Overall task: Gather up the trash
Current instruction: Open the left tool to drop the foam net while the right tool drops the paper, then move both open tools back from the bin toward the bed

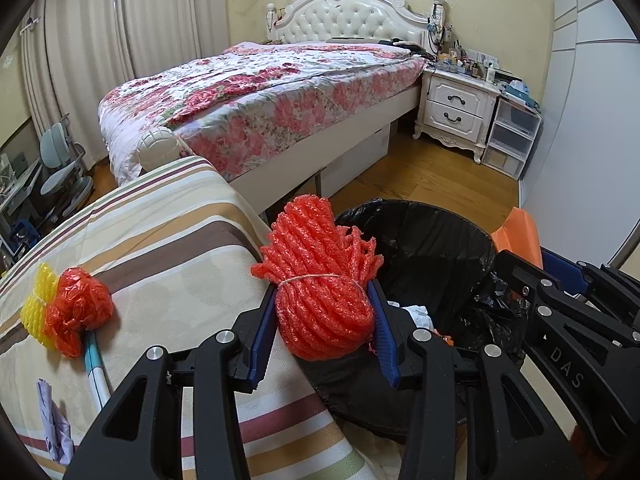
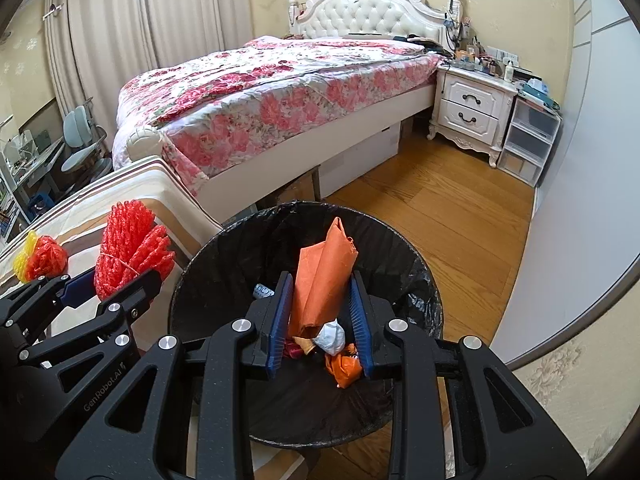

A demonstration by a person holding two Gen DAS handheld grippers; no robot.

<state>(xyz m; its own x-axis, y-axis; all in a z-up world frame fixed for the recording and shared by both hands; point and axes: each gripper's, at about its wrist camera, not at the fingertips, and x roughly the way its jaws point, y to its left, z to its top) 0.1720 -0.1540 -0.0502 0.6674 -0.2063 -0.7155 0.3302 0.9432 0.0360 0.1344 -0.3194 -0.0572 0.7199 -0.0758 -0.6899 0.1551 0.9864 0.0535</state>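
Red foam-net bundle [image 1: 326,280] hangs at the near-left rim of the black-lined bin [image 1: 432,236], just past the striped bed edge [image 1: 168,240] — likely carried there to drop. Left gripper [image 1: 325,338] pinches it, pads partly spread around its bulk. Orange bag [image 2: 324,276] stands over the bin's mouth — right gripper [image 2: 320,320] narrowly clamps its lower part. Another red-yellow bundle [image 1: 68,312] waits far left on the bed.

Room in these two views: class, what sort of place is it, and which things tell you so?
A bedroom, most likely in a home. A bed with a floral cover and tufted headboard fills the middle, and a white nightstand stands beside it.
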